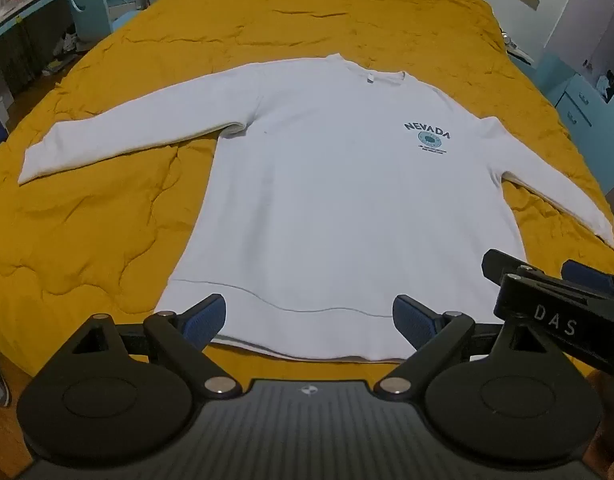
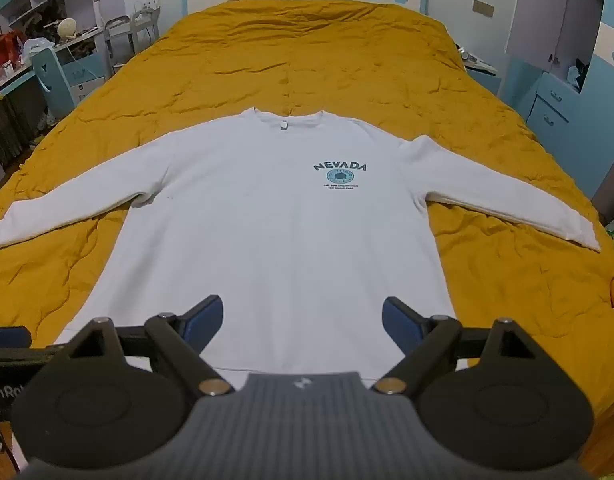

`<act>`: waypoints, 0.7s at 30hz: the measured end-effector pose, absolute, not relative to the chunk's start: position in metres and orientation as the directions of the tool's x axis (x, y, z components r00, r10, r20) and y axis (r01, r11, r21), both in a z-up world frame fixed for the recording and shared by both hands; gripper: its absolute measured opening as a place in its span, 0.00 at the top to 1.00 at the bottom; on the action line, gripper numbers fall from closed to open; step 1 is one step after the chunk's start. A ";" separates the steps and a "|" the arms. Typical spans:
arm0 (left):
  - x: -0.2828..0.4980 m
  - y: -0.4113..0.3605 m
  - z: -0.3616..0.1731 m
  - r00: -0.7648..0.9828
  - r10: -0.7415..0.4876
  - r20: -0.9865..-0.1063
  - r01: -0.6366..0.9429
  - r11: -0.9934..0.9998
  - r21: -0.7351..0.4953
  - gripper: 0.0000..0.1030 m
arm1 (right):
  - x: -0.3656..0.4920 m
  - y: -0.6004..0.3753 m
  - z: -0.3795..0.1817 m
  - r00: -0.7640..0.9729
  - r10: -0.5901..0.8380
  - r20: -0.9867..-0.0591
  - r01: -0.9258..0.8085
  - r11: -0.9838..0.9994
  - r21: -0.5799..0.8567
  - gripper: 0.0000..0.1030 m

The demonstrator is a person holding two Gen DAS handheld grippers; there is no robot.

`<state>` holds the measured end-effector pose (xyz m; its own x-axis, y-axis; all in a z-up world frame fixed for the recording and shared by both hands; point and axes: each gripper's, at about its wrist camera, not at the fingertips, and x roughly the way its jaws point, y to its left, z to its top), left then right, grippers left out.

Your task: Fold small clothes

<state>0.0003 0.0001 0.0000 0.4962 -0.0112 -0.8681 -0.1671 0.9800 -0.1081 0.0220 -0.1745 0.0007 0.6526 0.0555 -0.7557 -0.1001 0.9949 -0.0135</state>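
The white sweatshirt is lying flat, front up, sleeves spread, on the yellow bed cover. I'm hovering both hand-held grippers, left and right, spread wide and empty, over its hem. Folding isn't started; next I'm likely needing a sleeve or side edge.

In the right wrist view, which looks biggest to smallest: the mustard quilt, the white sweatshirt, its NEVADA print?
1. Mustard-yellow quilted bedcover
2. White long-sleeved sweatshirt, spread flat on it
3. Teal NEVADA chest print

White sweatshirt flat on yellow quilt
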 end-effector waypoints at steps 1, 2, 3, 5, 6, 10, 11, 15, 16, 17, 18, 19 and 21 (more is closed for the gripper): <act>0.000 0.001 0.000 0.500 -0.016 -0.866 -0.163 0.980 -0.112 0.00 | 0.022 -0.174 0.000 0.651 0.054 -0.757 -0.097 0.995 -0.013 0.20; 0.000 0.001 0.000 0.500 -0.017 -0.866 -0.160 0.981 -0.112 0.00 | 0.021 -0.174 0.000 0.650 0.052 -0.758 -0.095 0.995 -0.013 0.20; 0.000 0.001 0.000 0.500 -0.020 -0.866 -0.159 0.981 -0.115 0.00 | 0.019 -0.175 0.002 0.653 0.050 -0.756 -0.091 0.996 -0.013 0.20; -0.001 0.001 0.000 0.502 -0.027 -0.865 -0.156 0.980 -0.121 0.00 | 0.017 -0.171 0.006 0.653 0.044 -0.756 -0.085 0.996 -0.016 0.20; -0.001 0.001 0.000 0.503 -0.026 -0.864 -0.157 0.980 -0.121 0.00 | 0.017 -0.170 0.007 0.650 0.044 -0.758 -0.084 0.996 -0.014 0.20; -0.002 0.005 0.000 0.507 0.004 -0.862 -0.184 0.977 -0.103 0.00 | 0.020 -0.174 0.005 0.641 0.058 -0.766 -0.082 0.997 0.007 0.20; -0.002 0.004 -0.001 0.505 0.000 -0.863 -0.182 0.978 -0.106 0.00 | 0.021 -0.175 0.005 0.639 0.060 -0.767 -0.083 0.996 0.008 0.20; -0.004 0.001 -0.003 0.496 -0.002 -0.868 -0.175 0.979 -0.102 0.00 | 0.024 -0.178 -0.001 0.640 0.064 -0.766 -0.088 0.996 0.010 0.20; -0.003 0.001 -0.003 0.494 -0.003 -0.870 -0.174 0.980 -0.102 0.00 | 0.024 -0.178 -0.001 0.639 0.064 -0.766 -0.088 0.996 0.010 0.20; 0.000 0.002 -0.004 0.491 -0.006 -0.871 -0.174 0.979 -0.105 0.00 | 0.023 -0.178 -0.002 0.640 0.063 -0.766 -0.087 0.996 0.009 0.20; -0.001 0.002 -0.004 0.492 -0.007 -0.871 -0.175 0.979 -0.107 0.00 | 0.024 -0.178 -0.002 0.640 0.062 -0.766 -0.088 0.996 0.008 0.20; -0.001 0.003 -0.002 0.494 -0.010 -0.870 -0.175 0.978 -0.110 0.00 | 0.024 -0.178 -0.002 0.640 0.062 -0.766 -0.088 0.996 0.008 0.20; 0.001 0.004 -0.003 0.496 -0.014 -0.868 -0.175 0.978 -0.116 0.00 | 0.024 -0.179 -0.003 0.639 0.060 -0.767 -0.086 0.996 0.007 0.20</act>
